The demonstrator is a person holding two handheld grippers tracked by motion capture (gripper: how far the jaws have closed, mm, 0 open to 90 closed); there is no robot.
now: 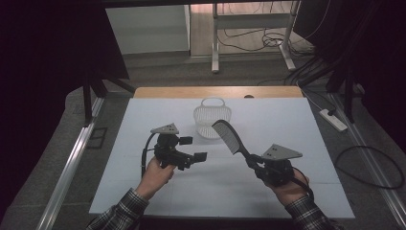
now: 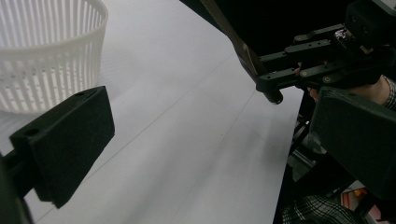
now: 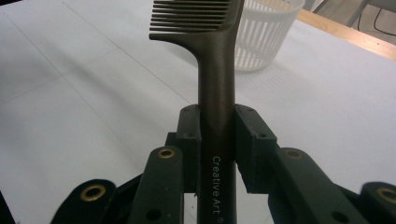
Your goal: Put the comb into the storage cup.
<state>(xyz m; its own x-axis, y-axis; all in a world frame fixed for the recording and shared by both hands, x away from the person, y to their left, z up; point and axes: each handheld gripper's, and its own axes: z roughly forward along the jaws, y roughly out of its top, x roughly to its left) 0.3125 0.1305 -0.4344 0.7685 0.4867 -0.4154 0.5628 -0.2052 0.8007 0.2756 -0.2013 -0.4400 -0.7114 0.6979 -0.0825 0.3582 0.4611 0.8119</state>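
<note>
Comb (image 1: 229, 136) – one, clamped by its handle in right gripper (image 1: 254, 162), raised, teeth end tilted toward basket (image 1: 212, 118) | left gripper (image 1: 194, 148) – jaws wide apart, holding nothing, just left of comb | basket – one, near far table (image 1: 297, 129) edge; open surface all round | right gripper view – lettering on comb handle

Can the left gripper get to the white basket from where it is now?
Probably yes. The left gripper is open and holds nothing, and only bare table lies between it and the white basket. The comb, held in the right gripper, stays to one side.
</note>
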